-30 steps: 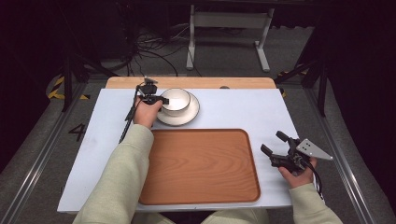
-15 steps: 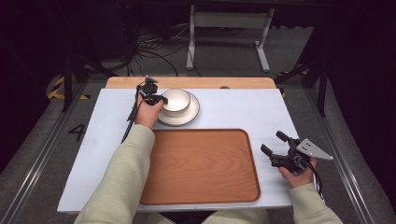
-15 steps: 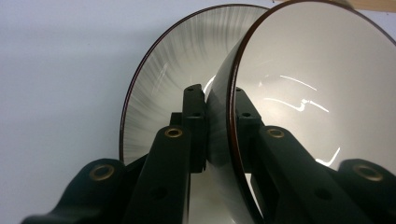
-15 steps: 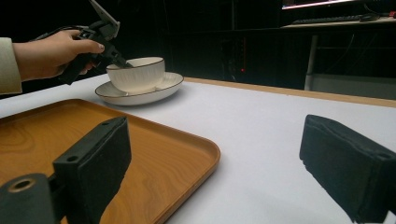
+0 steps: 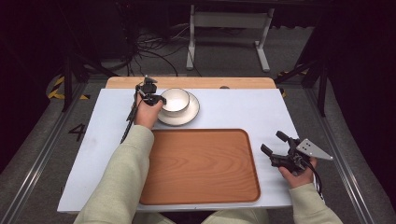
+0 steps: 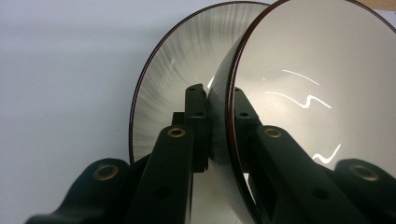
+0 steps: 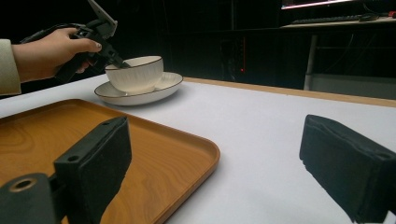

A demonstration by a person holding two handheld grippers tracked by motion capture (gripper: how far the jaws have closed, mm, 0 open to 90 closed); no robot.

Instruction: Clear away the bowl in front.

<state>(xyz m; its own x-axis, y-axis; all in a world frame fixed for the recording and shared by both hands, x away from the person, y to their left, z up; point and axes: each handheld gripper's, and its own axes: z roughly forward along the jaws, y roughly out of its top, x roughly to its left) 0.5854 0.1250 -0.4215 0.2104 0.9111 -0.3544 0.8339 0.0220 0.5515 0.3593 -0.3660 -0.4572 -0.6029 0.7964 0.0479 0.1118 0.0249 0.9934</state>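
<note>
Pinching the white bowl's (image 5: 175,100) rim, the left gripper (image 5: 156,99) is clamped shut; right gripper (image 5: 273,143) rests wide open, empty.

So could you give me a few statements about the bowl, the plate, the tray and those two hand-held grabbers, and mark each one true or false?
1. The left gripper is clamped on the rim of the bowl. True: one jaw is inside the wall, one outside.
2. The bowl sits on the wooden tray. False: it sits on the plate, beyond the tray's far edge.
3. The right gripper holds the plate. False: its jaws stand open and empty, at the tray's right.
4. The tray has nothing on it. True.
5. The bowl is tipped over on its side. False: in the right gripper view it stands upright.
</note>
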